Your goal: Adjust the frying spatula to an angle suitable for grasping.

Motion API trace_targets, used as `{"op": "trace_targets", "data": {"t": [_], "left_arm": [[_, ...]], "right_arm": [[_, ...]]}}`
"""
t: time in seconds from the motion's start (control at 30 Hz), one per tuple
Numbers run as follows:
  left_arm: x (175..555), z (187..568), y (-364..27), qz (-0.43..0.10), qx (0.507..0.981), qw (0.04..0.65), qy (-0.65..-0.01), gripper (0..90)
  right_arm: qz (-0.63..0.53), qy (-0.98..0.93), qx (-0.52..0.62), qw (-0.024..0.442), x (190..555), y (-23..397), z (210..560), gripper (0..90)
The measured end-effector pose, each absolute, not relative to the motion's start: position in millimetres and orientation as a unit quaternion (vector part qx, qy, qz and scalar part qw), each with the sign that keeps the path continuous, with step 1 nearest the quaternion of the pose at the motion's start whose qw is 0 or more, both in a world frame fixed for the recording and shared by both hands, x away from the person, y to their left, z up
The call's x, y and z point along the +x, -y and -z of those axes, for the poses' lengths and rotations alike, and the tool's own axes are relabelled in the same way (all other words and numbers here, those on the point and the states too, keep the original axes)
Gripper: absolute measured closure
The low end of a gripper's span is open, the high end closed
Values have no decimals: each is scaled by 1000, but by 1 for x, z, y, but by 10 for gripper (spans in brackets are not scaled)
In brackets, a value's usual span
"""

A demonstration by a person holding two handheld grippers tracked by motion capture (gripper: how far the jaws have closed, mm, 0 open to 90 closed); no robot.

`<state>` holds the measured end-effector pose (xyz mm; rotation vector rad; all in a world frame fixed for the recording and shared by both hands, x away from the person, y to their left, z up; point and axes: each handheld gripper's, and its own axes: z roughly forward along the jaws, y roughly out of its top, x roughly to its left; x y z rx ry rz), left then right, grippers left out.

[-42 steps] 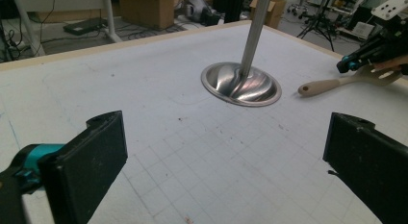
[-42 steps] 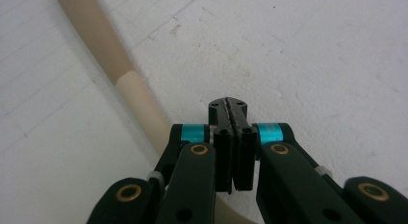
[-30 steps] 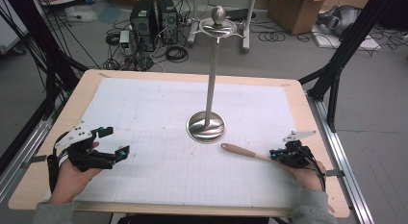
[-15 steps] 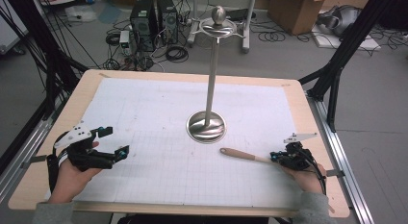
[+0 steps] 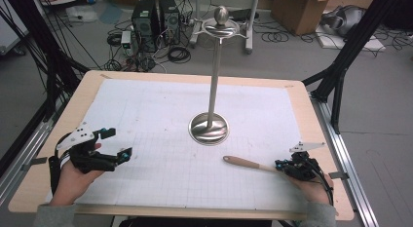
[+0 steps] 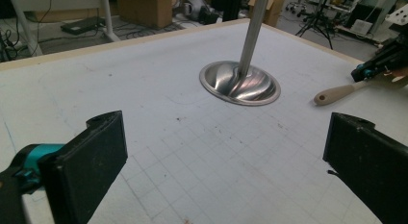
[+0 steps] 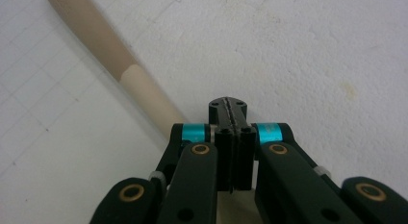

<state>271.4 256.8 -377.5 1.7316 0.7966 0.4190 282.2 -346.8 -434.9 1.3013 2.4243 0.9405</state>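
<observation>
At the left of the table, your left gripper (image 5: 114, 144) rests low over the white gridded mat (image 5: 160, 120) with its jaws spread wide and nothing between them; your hand lies behind it near the table's front edge. Past the middle of the mat stands a metal stand (image 5: 210, 127), a tall upright pole rising from a round shiny base. To the right of that base, lying flat on the mat and apart from it, is a wooden handle (image 5: 246, 163), its rounded free end pointing toward the stand. At the far right, your right gripper (image 5: 281, 165) sits at the handle's other end, jaws pressed fully together; in the right gripper view the handle (image 7: 115, 65) runs beside the closed tips, not between them.
</observation>
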Motion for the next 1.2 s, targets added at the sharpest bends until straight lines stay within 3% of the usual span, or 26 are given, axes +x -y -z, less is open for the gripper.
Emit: {"op": "trace_targets", "data": {"t": [0.77, 1.2], "left_arm": [[272, 377, -253, -179, 737, 561, -333, 20], [274, 378, -253, -178, 738, 559, -334, 20]], "right_arm": [[-339, -803, 475, 122, 246, 349, 438, 900], [-387, -809, 421, 135, 245, 333, 423, 900]]}}
